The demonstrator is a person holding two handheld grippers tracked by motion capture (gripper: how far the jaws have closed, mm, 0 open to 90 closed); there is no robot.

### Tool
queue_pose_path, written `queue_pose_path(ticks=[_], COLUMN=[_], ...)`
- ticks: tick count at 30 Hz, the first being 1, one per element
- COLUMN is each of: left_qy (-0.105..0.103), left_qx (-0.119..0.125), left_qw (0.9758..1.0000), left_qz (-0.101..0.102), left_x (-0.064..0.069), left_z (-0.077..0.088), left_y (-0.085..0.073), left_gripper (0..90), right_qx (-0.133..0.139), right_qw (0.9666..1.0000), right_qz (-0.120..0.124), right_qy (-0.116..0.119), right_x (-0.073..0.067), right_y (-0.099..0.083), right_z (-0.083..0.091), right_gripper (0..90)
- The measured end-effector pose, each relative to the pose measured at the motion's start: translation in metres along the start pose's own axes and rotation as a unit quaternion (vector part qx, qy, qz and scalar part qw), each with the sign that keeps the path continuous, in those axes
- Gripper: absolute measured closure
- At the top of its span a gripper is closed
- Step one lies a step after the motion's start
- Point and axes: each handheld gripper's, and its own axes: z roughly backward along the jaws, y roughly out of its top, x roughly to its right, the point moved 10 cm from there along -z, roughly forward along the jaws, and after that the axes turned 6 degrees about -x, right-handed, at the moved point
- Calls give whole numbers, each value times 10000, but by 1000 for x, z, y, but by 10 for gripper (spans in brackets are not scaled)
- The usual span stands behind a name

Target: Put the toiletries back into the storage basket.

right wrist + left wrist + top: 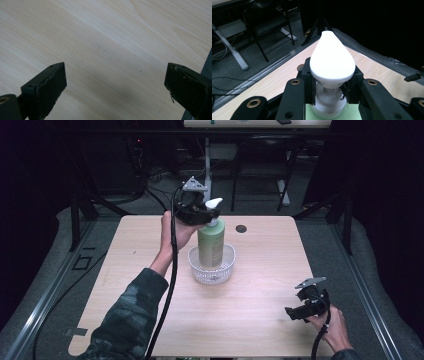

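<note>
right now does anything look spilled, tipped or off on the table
Nothing stands out. The green pump bottle stands upright in the clear basket, the left claw shut on its neck. No spill on the table; the right claw hangs open.

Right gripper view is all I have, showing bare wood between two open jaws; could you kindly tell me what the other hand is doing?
Observer: The left gripper is shut on the neck under the white pump head of a green bottle.
Operator: Thank you. Where does that bottle stand?
Observer: Upright in a clear mesh basket near the table's middle.
Operator: And where is my gripper relative to it?
Observer: The right gripper sits open near the table's front right corner, well apart from the basket.
</note>
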Motion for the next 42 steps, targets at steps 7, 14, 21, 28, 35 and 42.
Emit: queue_pose_path(ticks=[7,14,21,28,35,42], left_qy=[-19,-31,5,-4,46,49], left_qx=[-83,-97,-118,-155,-206,-201], left_qw=[10000,9999,9998,9996,9994,9993], left_qz=[12,74,160,224,267,302], left_x=[0,-1,-4,-6,-10,-10], left_z=[-9,-15,-24,-31,-38,-41], left_y=[-9,-15,-25,-33,-40,-44], left_gripper=[677,677,677,677,677,677], right_qx=[-5,-5,-1,4,2,0], right_qw=[10000,10000,10000,10000,10000,10000], right_qz=[-9,-4,-16,-9,-15,-11], right_qy=[5,3,3,-2,-9,-9], right_x=[0,0,0,0,0,0], right_y=[0,0,0,0,0,0], right_z=[0,0,0,1,1,1], right_gripper=[34,34,34,34,34,35])
